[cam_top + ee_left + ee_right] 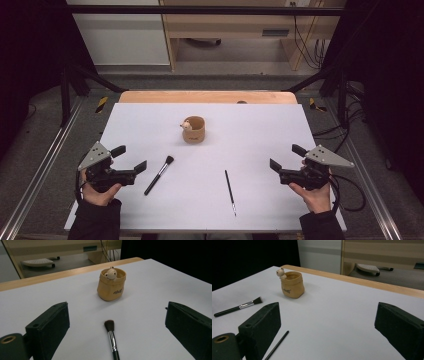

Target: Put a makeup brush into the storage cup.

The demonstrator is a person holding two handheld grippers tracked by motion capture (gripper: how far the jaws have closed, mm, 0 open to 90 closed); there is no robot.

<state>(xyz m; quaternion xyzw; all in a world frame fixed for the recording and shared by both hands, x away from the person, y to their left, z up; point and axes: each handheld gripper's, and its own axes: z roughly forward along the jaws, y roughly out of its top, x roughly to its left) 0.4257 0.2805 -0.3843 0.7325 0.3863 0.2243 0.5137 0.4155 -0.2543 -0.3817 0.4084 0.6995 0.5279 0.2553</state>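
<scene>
Left gripper [131,159]: held in the left hand [100,190] at the near left of the white table [280,125]; jaws spread wide, nothing between them.

Right gripper [286,157]: held in the right hand [316,194] at the near right; jaws likewise wide apart and empty.

Makeup brush [159,175]: laid flat just beside the left gripper, bristles pointed toward the pot; seen between the jaws in the left gripper view [111,338].

Thin brush [230,192]: laid flat near the table's front, between the two grippers, apart from both.

Tan pot [194,129]: stood upright at mid-table, a small pale figure [187,125] perched at its rim.
</scene>
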